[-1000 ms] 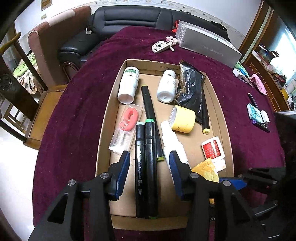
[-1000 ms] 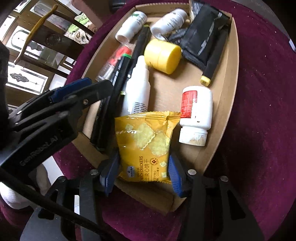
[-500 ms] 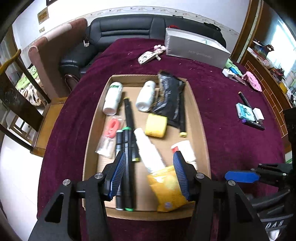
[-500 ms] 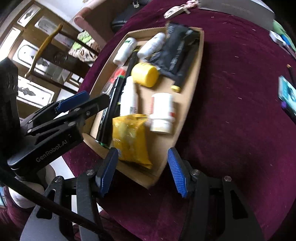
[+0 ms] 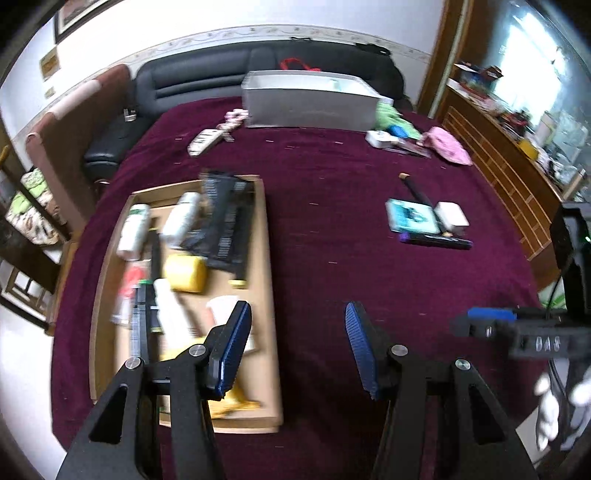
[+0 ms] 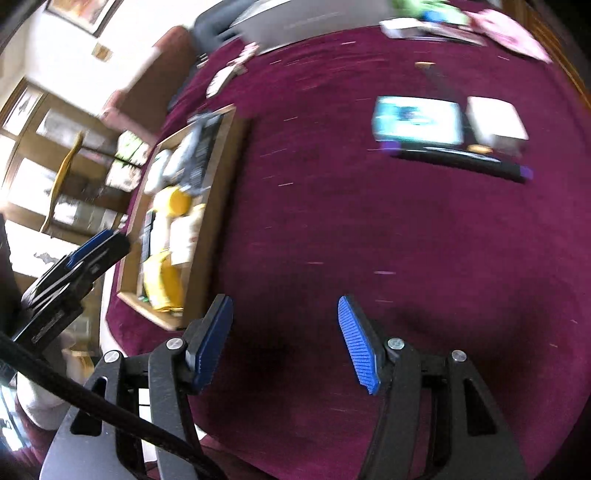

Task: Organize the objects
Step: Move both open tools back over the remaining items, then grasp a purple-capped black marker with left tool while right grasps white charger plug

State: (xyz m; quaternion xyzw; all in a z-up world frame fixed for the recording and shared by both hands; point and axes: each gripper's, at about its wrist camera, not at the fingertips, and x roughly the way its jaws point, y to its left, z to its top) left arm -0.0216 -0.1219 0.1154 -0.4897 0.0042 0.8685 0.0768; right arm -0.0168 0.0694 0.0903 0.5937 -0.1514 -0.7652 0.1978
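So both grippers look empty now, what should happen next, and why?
Probably the right gripper should carry on toward the teal box and white box. Its jaws stand open and empty over bare cloth, and those things lie outside the tray.

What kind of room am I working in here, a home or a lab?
Most likely a home living or dining room: a black leather sofa behind the table, a maroon cloth over the table, wooden cabinets along the side, and a framed picture on the wall.
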